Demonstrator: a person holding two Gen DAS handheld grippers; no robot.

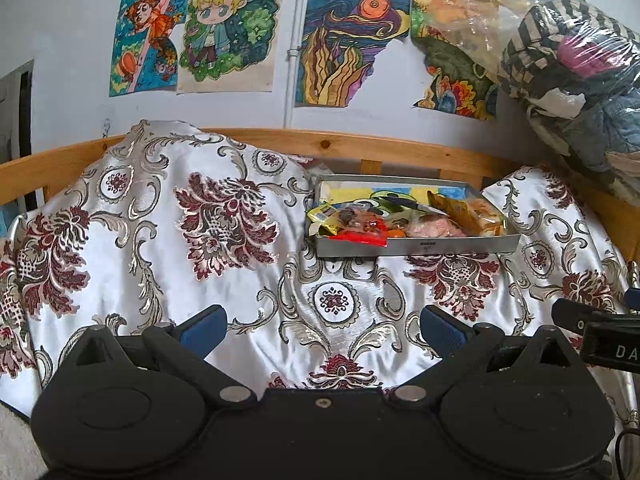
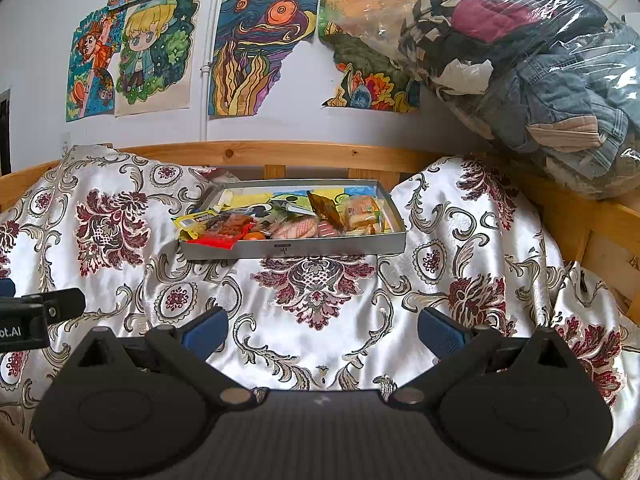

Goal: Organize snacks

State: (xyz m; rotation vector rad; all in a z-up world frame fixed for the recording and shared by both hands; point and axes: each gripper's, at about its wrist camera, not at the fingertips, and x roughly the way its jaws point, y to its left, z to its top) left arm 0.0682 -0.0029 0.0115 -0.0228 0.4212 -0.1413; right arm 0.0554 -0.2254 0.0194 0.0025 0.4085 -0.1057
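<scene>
Floral bedspread (image 1: 248, 240), snack tray (image 1: 416, 246) well beyond open jaws

Glossy satin-like cloth (image 2: 320, 344) spread over the whole near surface, white sheen with woven maroon and silver-grey damask, creased. Far behind, a pale wood rail (image 2: 304, 152), smooth, knots showing. At the far middle, a shallow tray (image 2: 320, 249) with matt grey, metal-looking walls; inside, shiny plastic snack wrappers (image 2: 280, 226), crinkled. Far right, a clear glossy plastic bag (image 2: 532, 60), wrinkled, stuffed with denim and striped fabric. On the matt pale wall, paper drawings (image 2: 248, 52), some edges torn. Grippers of matt black plastic; blue pads (image 1: 204, 326) finely textured, another pad (image 2: 440, 330) likewise.
</scene>
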